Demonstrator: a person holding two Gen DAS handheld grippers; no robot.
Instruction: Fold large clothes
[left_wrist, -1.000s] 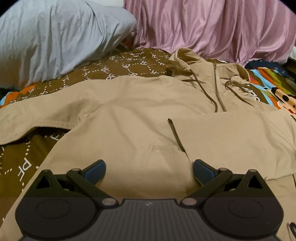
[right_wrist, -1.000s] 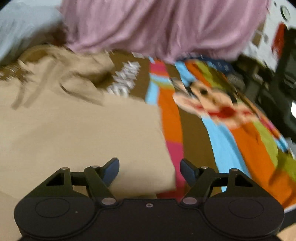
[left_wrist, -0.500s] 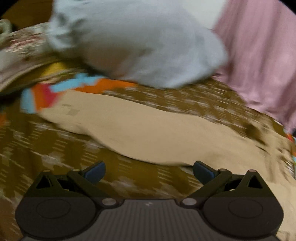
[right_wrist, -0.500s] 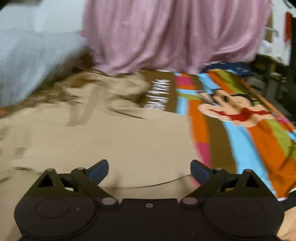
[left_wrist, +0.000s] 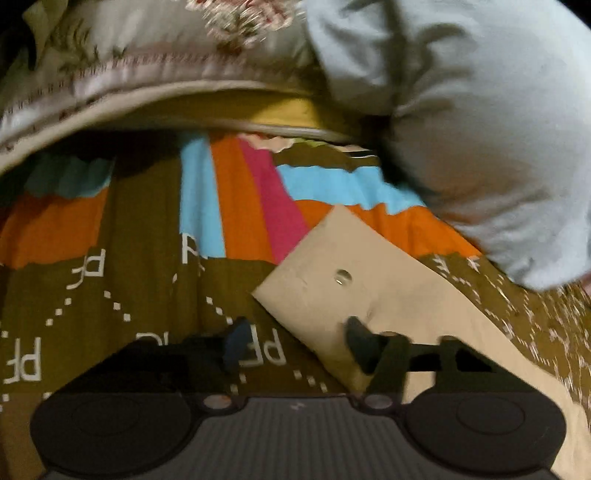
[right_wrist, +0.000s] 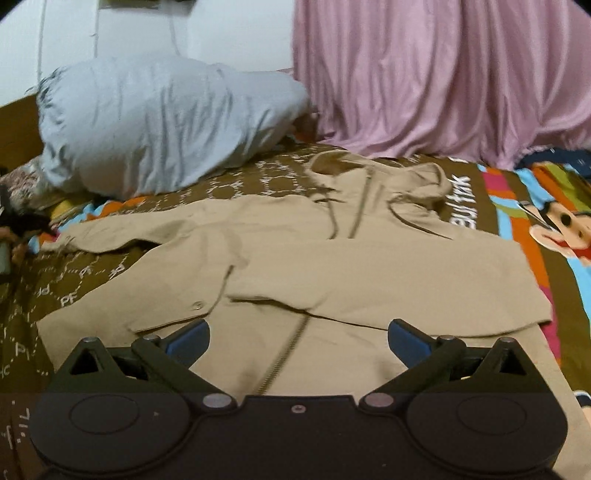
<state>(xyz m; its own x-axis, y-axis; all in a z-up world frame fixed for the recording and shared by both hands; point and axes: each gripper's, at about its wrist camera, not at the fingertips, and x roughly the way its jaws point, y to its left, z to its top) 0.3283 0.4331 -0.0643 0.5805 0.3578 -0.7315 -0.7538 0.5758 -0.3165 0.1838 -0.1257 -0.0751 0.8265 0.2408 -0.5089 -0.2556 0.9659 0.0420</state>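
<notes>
A tan hooded zip jacket lies flat on the bed. One sleeve is folded across its chest and the other sleeve stretches out to the left. In the left wrist view that sleeve's cuff, with a metal snap, lies just ahead. My left gripper hovers at the cuff's lower edge with its jaws closing. One finger is over the cloth and the other over the bedspread, and the pads do not press on anything. My right gripper stands wide open above the jacket's zipper, holding nothing.
A grey-blue pillow sits just beyond the cuff, also visible as the pillow at back left. A floral quilt is bunched at the far left. A pink curtain hangs behind. The brown and striped cartoon bedspread surrounds the jacket.
The left gripper swung left from the jacket's body out to the sleeve cuff, and its jaws narrowed. The right gripper pulled back from the jacket's right edge and opened wider.
</notes>
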